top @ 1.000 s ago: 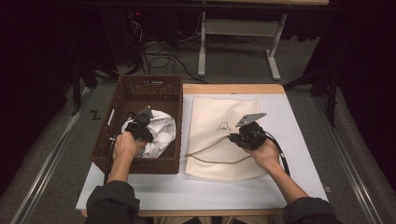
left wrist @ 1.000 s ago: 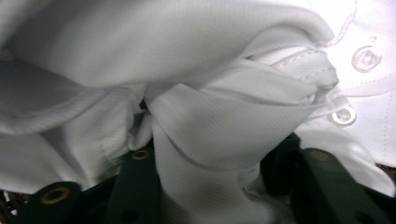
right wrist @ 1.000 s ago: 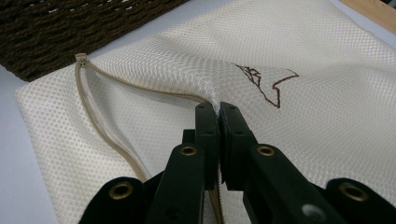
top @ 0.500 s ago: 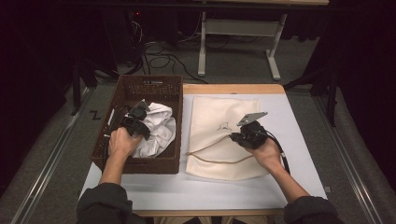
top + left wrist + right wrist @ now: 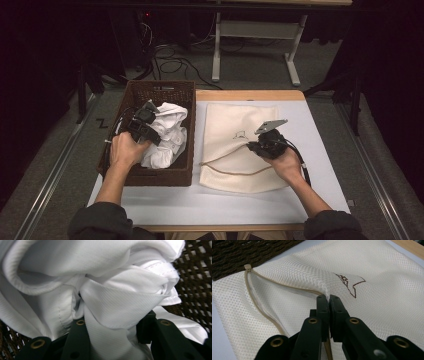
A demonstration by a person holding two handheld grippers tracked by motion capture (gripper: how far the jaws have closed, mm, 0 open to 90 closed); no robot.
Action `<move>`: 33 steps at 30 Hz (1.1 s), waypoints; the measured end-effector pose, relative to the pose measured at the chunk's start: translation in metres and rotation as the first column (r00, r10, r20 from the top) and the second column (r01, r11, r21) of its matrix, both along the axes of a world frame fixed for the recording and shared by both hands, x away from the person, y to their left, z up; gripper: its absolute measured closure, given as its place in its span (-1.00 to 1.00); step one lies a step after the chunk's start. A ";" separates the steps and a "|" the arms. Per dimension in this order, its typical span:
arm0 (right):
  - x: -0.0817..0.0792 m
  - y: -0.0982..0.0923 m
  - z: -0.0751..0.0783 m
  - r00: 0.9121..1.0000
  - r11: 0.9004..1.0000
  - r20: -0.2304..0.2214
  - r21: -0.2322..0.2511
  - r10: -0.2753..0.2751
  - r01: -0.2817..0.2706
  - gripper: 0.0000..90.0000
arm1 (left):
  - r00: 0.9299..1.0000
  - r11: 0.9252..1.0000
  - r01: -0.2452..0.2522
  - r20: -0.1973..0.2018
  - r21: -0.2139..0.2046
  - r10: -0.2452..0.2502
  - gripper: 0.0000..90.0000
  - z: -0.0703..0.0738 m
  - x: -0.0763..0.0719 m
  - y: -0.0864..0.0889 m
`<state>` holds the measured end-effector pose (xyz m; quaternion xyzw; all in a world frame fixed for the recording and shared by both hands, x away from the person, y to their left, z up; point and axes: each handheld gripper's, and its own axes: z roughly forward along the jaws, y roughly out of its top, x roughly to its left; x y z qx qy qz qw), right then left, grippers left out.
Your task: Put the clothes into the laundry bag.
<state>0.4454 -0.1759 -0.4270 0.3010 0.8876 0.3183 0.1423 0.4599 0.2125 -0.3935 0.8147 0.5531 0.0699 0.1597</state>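
A crumpled white garment (image 5: 167,134) lies in a brown wicker basket (image 5: 160,88) on the table's left side. My left gripper (image 5: 150,116) is shut on a bunched fold of that garment (image 5: 117,302), and the cloth is drawn up between the black jaws (image 5: 112,340). A cream mesh laundry bag (image 5: 232,122) lies flat to the right of the basket. My right gripper (image 5: 254,147) is shut on the upper lip of the bag's opening (image 5: 329,298) and holds it slightly raised. The tan zipper (image 5: 258,306) runs along the open edge.
The basket's woven wall (image 5: 195,267) stands close behind the garment. The table has a pale top (image 5: 300,195) with a wooden far edge (image 5: 250,95). A metal stand (image 5: 250,30) and cables (image 5: 170,60) are on the floor beyond the table.
My left hand has risen over the basket, pulling the white garment up with it. The right hand and the bag have stayed put.
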 end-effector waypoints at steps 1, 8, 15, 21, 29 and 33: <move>0.000 0.000 0.000 1.000 1.000 0.000 0.000 -0.001 0.001 0.96 | 1.000 1.000 0.001 0.003 -0.012 -0.001 0.41 0.002 -0.001 0.000; 0.003 -0.001 -0.002 1.000 1.000 -0.005 -0.016 -0.011 0.011 0.96 | 0.999 0.999 0.025 0.026 -0.036 -0.024 0.41 0.015 -0.007 -0.004; 0.005 -0.003 -0.002 1.000 1.000 0.000 -0.018 -0.026 0.026 0.96 | 0.996 0.996 0.069 0.053 -0.049 -0.067 0.41 0.031 -0.013 -0.014; 0.005 -0.005 0.001 0.999 0.999 0.013 -0.019 -0.036 0.036 0.97 | 0.994 0.994 0.096 0.062 -0.051 -0.093 0.41 0.041 -0.020 -0.018; 0.006 -0.005 0.000 0.999 0.999 0.013 -0.022 -0.039 0.039 0.97 | 0.991 0.990 0.119 0.071 -0.081 -0.114 0.41 0.048 -0.027 -0.021; 0.006 -0.005 0.000 0.999 0.999 0.013 -0.022 -0.038 0.039 0.97 | 0.988 0.986 0.140 0.079 -0.087 -0.133 0.41 0.054 -0.030 -0.024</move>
